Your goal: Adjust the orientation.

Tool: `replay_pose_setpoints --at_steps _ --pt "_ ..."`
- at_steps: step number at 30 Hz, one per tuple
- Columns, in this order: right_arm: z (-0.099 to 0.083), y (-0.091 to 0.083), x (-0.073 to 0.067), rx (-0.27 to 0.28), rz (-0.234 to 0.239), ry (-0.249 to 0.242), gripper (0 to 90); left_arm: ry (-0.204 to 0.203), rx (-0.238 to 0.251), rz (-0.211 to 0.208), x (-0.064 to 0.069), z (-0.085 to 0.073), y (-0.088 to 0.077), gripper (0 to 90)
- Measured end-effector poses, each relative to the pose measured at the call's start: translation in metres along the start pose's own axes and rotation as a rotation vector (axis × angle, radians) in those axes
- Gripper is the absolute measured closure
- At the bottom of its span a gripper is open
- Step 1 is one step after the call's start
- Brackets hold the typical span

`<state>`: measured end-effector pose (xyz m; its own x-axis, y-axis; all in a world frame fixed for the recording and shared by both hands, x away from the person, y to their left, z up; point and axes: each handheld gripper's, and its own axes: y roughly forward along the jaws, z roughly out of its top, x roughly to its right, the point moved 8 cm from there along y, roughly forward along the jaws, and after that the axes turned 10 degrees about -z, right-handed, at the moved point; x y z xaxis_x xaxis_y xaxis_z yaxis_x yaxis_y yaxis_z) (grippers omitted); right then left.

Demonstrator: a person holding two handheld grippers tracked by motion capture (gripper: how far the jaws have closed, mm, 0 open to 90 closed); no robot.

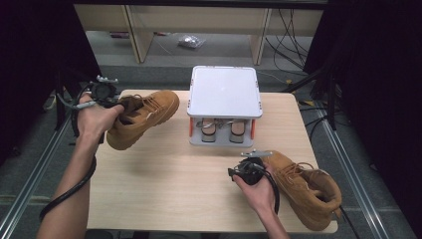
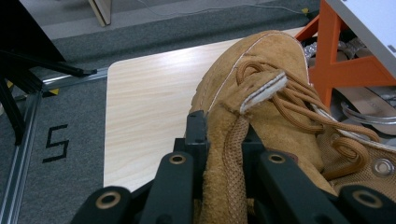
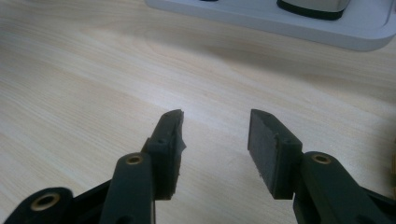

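Observation:
A tan suede lace-up boot (image 1: 149, 112) sits at the table's back left, toe toward the white stand. My left gripper (image 1: 115, 105) holds it at the ankle end. In the left gripper view the black jaws are clamped on the boot's collar edge (image 2: 229, 154), with the laces (image 2: 299, 107) running off ahead. A second tan boot (image 1: 304, 185) lies at the front right corner. Just left of it, my right gripper (image 1: 240, 172) hangs low over bare wood; its pads (image 3: 267, 149) stand apart with nothing between them.
A white two-level stand (image 1: 225, 92) with orange legs (image 2: 327, 56) occupies the back centre of the wooden table (image 1: 169, 184); foot-shaped pieces sit on its lower level. Its base (image 3: 280, 21) lies ahead of the right gripper. Metal rails and grey floor surround the table.

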<state>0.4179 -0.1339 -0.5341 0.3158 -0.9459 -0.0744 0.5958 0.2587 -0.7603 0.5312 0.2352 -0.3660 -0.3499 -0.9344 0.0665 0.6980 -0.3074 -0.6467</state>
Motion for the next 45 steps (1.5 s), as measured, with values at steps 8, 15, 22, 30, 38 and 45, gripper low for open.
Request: replay_pose_setpoints --at_steps 8,15,22,30,38,45 --pt "0.001 0.0 0.003 0.022 -0.002 -0.013 55.6 0.007 0.007 0.002 -0.001 0.008 -0.001 80.3" --pt "-0.001 -0.001 0.004 0.008 -0.008 -0.002 55.6 -0.002 0.023 0.009 -0.001 0.016 -0.002 80.4" --pt "-0.001 0.002 0.004 0.022 0.0 -0.013 55.6 -0.005 0.039 0.014 0.001 0.025 -0.002 80.5" --pt "-0.002 0.0 0.003 0.007 -0.001 0.004 55.6 -0.005 0.051 0.012 0.003 0.032 -0.001 80.5" --pt "-0.002 0.001 0.002 0.003 0.0 0.012 55.6 -0.001 0.066 0.015 0.004 0.039 -0.003 80.5" --pt "-0.001 0.001 0.003 0.015 -0.003 -0.002 55.6 -0.007 0.082 0.013 0.007 0.045 -0.004 80.5"
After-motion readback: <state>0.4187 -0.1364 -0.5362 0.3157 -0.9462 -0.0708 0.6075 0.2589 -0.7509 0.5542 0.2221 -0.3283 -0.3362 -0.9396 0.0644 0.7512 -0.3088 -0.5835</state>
